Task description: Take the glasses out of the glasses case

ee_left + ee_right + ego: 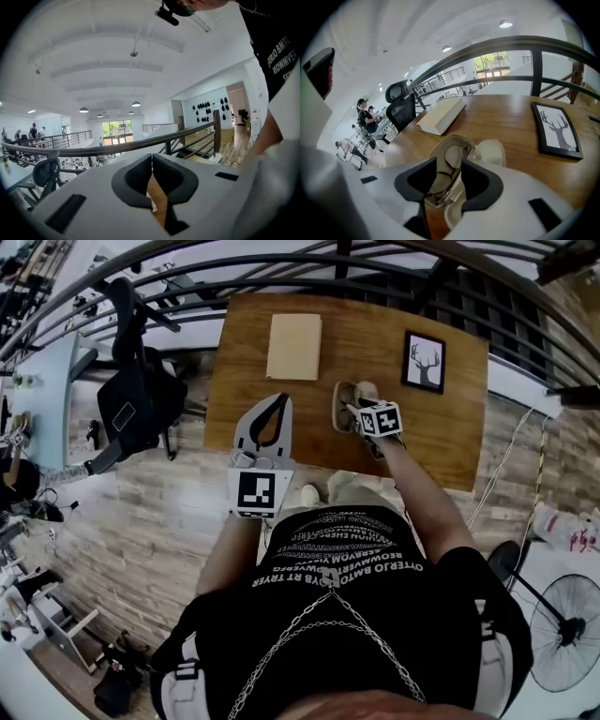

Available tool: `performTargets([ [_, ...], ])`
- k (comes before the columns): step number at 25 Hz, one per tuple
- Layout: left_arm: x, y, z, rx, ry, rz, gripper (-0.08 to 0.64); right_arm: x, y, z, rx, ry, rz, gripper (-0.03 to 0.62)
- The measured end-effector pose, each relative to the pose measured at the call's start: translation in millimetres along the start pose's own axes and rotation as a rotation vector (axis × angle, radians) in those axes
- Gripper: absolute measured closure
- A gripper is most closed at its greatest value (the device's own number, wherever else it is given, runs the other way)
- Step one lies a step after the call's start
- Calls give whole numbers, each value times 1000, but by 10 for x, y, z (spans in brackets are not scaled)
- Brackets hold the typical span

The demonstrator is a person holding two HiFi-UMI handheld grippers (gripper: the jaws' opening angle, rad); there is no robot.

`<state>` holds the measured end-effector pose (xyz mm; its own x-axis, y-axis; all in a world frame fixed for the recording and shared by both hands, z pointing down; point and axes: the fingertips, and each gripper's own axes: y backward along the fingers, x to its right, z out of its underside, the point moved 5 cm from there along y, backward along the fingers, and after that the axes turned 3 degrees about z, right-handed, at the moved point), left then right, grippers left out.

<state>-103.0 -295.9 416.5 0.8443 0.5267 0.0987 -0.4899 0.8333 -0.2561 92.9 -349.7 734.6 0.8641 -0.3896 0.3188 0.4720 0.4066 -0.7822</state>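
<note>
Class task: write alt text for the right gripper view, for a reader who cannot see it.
The right gripper, jaws apart, hovers over glasses lying in an open glasses case on a wooden table. Beyond lie a beige box, left, and a framed deer picture, right.

Glasses [453, 157] partly behind right claw [448, 160] — case [343, 401] half-covered by it.

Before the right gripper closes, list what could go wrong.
The right gripper straddles the glasses inside the open glasses case; closing on a lens could smear or strain it. The left gripper, shut and pointing away from the case, steadies nothing, so the case might lift too.
</note>
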Motion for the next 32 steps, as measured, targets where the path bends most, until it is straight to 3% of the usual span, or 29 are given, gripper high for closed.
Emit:
performTargets([
  [12, -38, 87, 35, -16, 0, -11, 531, 45, -193, 73, -105, 53, 85, 429],
  [23, 21, 204, 87, -33, -2, -20, 531, 111, -230, 196, -157, 158, 160, 526],
  [27, 19, 222, 81, -35, -8, -16, 531, 76, -230, 215, -156, 146, 164, 565],
  [32, 14, 267, 91, -37, -13, -15, 531, 82, -148, 209, -116, 99, 172, 566],
])
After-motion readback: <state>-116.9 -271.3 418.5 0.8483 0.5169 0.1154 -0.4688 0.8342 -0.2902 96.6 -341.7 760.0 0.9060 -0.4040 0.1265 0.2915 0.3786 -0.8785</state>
